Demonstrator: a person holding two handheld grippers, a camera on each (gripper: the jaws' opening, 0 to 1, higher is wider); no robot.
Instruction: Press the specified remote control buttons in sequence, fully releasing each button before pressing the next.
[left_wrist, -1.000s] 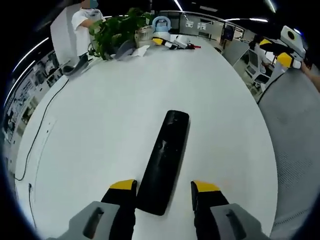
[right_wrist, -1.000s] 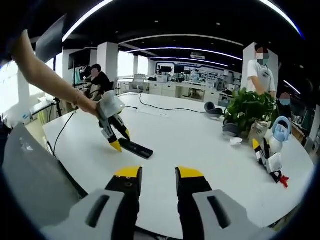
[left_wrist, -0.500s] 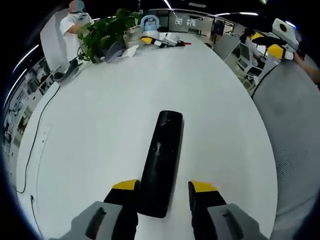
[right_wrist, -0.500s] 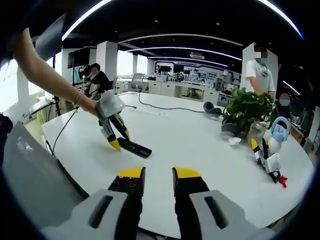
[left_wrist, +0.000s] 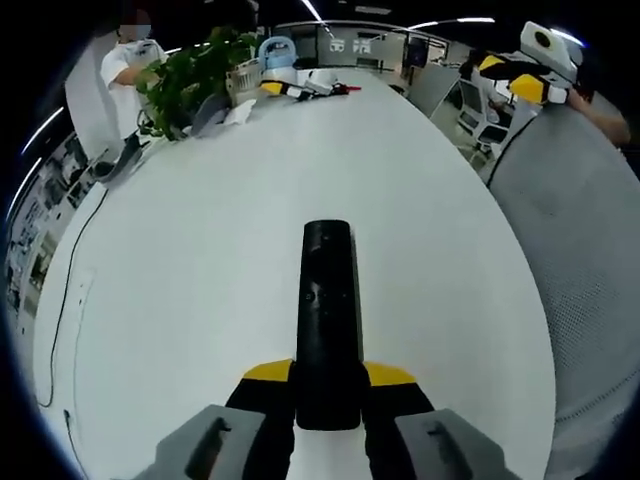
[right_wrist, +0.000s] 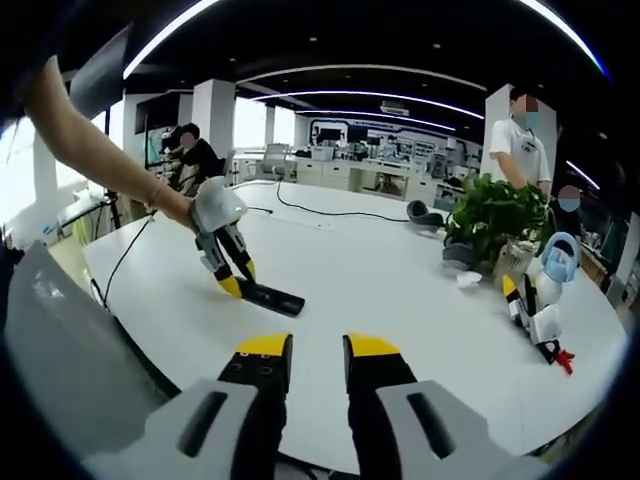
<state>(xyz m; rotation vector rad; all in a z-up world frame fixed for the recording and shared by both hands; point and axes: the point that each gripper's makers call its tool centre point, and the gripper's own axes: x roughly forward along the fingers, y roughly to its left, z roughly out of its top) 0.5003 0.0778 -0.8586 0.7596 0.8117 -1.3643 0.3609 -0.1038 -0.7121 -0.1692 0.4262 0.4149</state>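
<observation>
Left gripper clenched on the remote at 6 o'clock — hold it flat; right gripper hangs empty, jaws narrowly apart — press squarely

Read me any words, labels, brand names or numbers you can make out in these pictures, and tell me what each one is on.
None can be read.
Remote control: black, its button markings too blurred to read.
Wall boards at the far end of the room: print too small to read.
White table: no print shows on it.
</observation>
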